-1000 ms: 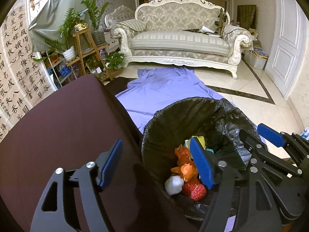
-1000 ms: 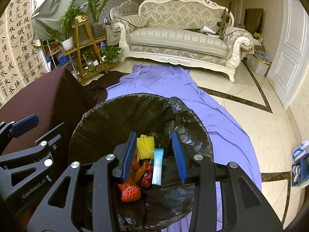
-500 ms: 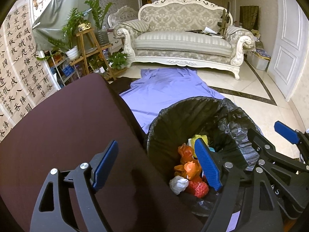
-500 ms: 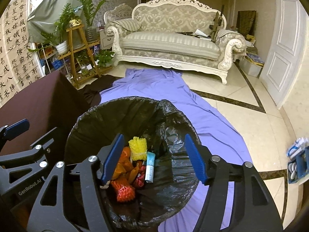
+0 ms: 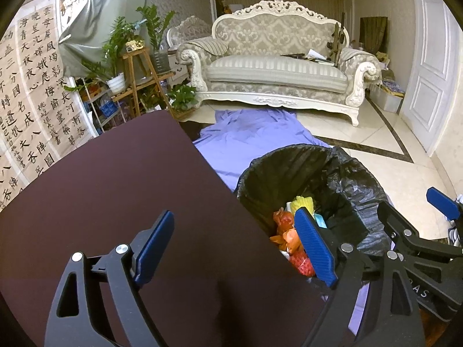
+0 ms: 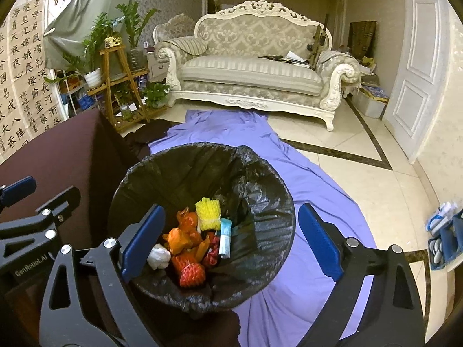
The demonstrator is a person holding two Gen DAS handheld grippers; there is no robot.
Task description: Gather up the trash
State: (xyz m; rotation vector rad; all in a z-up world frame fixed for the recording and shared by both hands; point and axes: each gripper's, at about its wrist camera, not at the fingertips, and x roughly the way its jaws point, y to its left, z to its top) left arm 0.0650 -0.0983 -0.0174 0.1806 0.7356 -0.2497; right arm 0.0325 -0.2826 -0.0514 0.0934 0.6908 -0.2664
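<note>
Trash (image 6: pixel 199 240) in bin (image 6: pixel 260 179); grippers (image 6: pixel 231 240) agape

A bin (image 6: pixel 260 231) lined with a black bag stands upright and open on a purple sheet (image 6: pixel 318 190). Inside lie a yellow foam net (image 6: pixel 207 213), orange wrappers (image 6: pixel 181 235), red foam nets (image 6: pixel 191 273), a white wad (image 6: pixel 158 256) and a pale blue tube (image 6: pixel 225 237).

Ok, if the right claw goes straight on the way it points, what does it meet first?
Most likely the trash heap inside the black-lined bin: the open right claw frames the blue tube and yellow foam net. Depth is unclear.
</note>
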